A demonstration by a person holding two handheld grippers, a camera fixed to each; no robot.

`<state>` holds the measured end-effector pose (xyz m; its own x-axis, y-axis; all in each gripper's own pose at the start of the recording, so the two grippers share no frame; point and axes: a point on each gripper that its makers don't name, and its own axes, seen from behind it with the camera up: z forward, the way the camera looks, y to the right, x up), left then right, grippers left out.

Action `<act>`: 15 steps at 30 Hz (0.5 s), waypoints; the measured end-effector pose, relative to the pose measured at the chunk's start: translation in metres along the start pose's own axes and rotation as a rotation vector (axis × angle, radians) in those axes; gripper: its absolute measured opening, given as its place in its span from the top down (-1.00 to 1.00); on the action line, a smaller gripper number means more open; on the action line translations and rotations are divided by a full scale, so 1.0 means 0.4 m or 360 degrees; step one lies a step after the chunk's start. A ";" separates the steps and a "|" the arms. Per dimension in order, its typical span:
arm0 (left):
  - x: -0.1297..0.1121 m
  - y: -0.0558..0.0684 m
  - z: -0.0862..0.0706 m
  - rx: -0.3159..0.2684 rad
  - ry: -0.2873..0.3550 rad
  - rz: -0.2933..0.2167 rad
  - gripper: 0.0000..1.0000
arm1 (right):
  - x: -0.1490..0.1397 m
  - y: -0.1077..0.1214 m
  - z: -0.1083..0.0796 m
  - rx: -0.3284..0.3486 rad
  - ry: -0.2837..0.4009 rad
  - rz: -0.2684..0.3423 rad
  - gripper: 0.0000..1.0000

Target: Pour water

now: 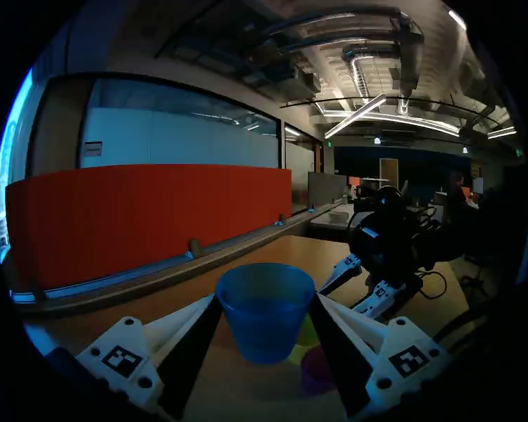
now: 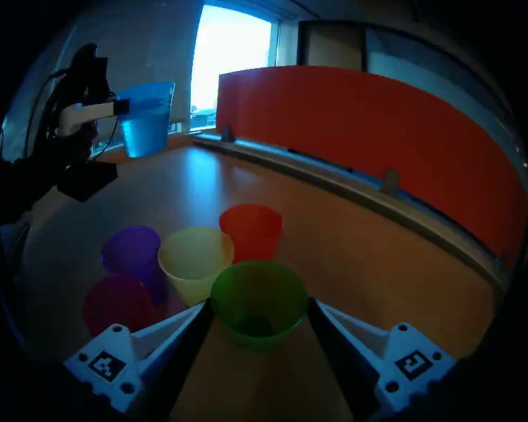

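Observation:
My left gripper is shut on a translucent blue cup, held upright above the wooden table; liquid seems to fill its lower part. In the right gripper view that blue cup hangs in the air at the far left, gripped by the left gripper. My right gripper is shut on a green cup low over the table; this cup looks almost empty. The right gripper also shows farther off in the left gripper view.
Around the green cup stand a yellow cup, a red cup, a purple cup and a magenta cup. An orange partition with a rail lines the table's far edge. A black device with cables sits behind the right gripper.

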<state>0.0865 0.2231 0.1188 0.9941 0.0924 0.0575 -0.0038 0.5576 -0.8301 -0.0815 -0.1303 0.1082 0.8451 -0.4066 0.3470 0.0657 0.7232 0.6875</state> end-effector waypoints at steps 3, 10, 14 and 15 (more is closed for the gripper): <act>-0.002 0.001 -0.002 -0.0005 -0.0003 -0.0001 -0.70 | -0.002 -0.002 0.005 0.0007 -0.0003 0.0003 -1.00; -0.003 -0.001 -0.003 -0.0003 -0.0004 0.0001 -0.70 | -0.005 -0.010 0.015 0.0021 -0.0010 0.0003 -0.97; -0.003 -0.001 -0.003 -0.0003 -0.0004 0.0001 -0.70 | -0.007 -0.011 0.018 0.0020 -0.0011 0.0015 -0.91; -0.004 -0.002 -0.002 -0.0003 -0.0004 0.0001 -0.70 | -0.007 -0.010 0.018 0.0019 -0.0010 0.0019 -0.88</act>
<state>0.0852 0.2218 0.1187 0.9938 0.0947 0.0587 -0.0039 0.5561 -0.8311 -0.0880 -0.1360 0.1089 0.8425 -0.4016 0.3590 0.0494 0.7213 0.6909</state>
